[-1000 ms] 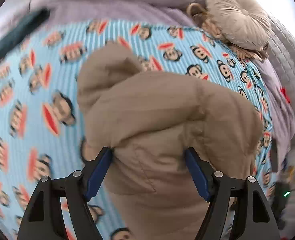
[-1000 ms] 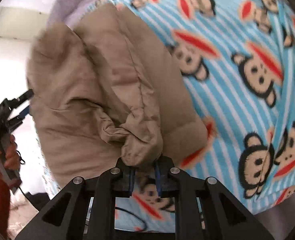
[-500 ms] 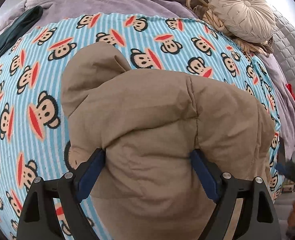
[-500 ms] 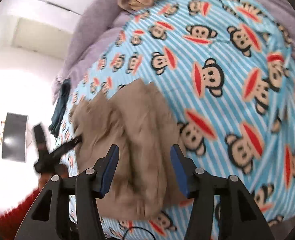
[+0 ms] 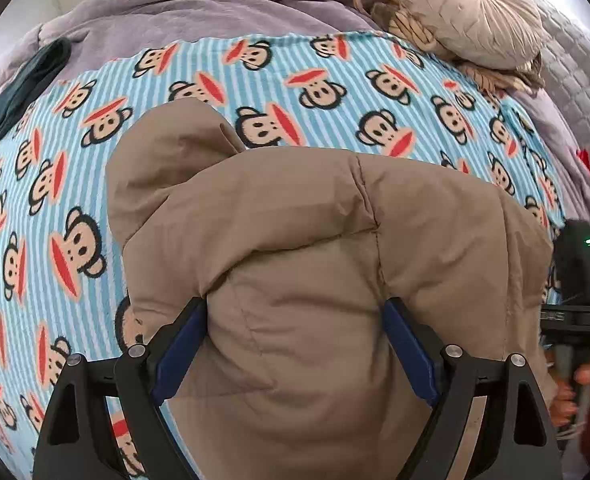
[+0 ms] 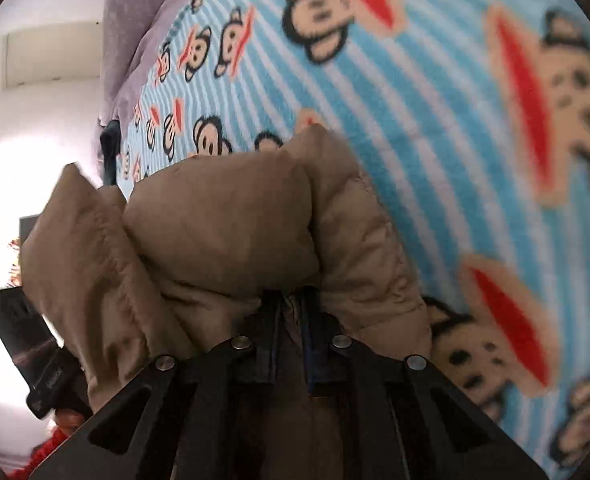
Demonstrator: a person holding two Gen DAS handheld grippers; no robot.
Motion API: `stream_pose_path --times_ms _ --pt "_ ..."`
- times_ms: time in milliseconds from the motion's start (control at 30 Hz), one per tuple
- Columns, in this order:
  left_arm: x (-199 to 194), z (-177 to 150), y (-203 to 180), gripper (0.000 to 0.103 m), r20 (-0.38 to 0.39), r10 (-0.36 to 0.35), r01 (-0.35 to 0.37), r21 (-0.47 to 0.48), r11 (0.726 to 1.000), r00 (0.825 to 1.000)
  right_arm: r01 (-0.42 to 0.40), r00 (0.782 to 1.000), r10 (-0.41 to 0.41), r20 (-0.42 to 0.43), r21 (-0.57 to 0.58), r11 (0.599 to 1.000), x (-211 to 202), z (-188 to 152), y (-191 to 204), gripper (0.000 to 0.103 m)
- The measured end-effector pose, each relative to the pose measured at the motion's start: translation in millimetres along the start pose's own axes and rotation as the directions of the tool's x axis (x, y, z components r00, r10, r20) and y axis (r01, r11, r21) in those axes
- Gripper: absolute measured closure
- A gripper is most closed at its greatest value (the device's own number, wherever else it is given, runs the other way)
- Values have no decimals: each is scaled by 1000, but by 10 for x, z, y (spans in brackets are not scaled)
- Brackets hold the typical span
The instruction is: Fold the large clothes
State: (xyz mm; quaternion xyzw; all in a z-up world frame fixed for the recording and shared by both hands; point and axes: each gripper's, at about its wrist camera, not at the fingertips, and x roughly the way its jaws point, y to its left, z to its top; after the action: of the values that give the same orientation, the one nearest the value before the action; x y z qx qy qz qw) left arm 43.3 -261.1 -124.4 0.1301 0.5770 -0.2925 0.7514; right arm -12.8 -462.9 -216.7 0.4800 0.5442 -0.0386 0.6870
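Note:
A tan puffy jacket (image 5: 315,240) lies bunched on a blue striped monkey-print blanket (image 5: 295,92). My left gripper (image 5: 295,344) is open, its blue pads (image 5: 179,352) wide apart over the jacket's near part. In the right wrist view the jacket (image 6: 223,232) bulges in front of my right gripper (image 6: 291,312), whose jaws are nearly together with tan fabric pinched between them. The right gripper also shows at the right edge of the left wrist view (image 5: 575,304), held by a hand.
A round beige cushion (image 5: 467,12) on a woven basket (image 5: 395,20) sits at the far right. A lilac bedspread (image 5: 199,8) lies beyond the blanket. A dark garment (image 5: 19,84) lies at the far left. The left gripper's body (image 6: 27,344) is at the left.
My right gripper opened half a second ago, then came down and shut on the jacket's edge. My left gripper stayed open over the jacket and drew back slightly.

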Motion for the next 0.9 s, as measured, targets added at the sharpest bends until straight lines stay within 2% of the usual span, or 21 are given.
stream_pose_path --times_ms 67,133,167,200,267,400,467,500,533,567,633,767,900 --pt "-6 -18 -51 16 3 17 -17 23 1000 1000 90 996 -89 33 -42 995 -228 -110 100 91" --pt "-10 -24 -64 16 4 25 -26 27 999 1000 140 987 -135 85 -64 988 -409 -147 152 79" --pt "-11 -22 -67 16 3 30 -30 25 999 1000 165 979 -154 135 -72 984 -572 -207 203 64" --pt "-12 -17 -70 16 2 33 -33 24 999 999 176 973 -162 165 -75 981 -678 -225 234 58" --pt "-14 -15 -83 16 -2 47 -47 28 998 999 188 958 -159 239 -103 977 -915 -351 383 58" --pt "-24 -28 -118 16 0 78 -78 41 996 997 186 957 -130 260 -202 962 -1034 -546 718 58" --pt "-33 -31 -126 16 1 90 -90 40 995 996 266 951 -207 229 -273 924 -850 -631 834 58" --pt "-38 -34 -126 16 0 94 -94 40 995 996 307 943 -249 221 -289 907 -747 -658 849 58" --pt "-47 -37 -125 16 -3 98 -98 42 994 995 370 926 -321 200 -300 879 -594 -685 824 58" --pt "-56 -42 -126 16 -5 103 -102 45 994 995 391 918 -349 187 -300 870 -527 -709 778 59" --pt "-91 -56 -133 16 -8 120 -119 55 991 993 400 915 -364 172 -287 871 -453 -765 666 59" --pt "-206 -98 -157 16 -8 148 -147 81 986 989 377 924 -346 164 -236 895 -489 -761 568 58" --pt "-308 -157 -162 16 -12 153 -151 88 985 988 386 921 -354 165 -246 889 -493 -770 577 58"
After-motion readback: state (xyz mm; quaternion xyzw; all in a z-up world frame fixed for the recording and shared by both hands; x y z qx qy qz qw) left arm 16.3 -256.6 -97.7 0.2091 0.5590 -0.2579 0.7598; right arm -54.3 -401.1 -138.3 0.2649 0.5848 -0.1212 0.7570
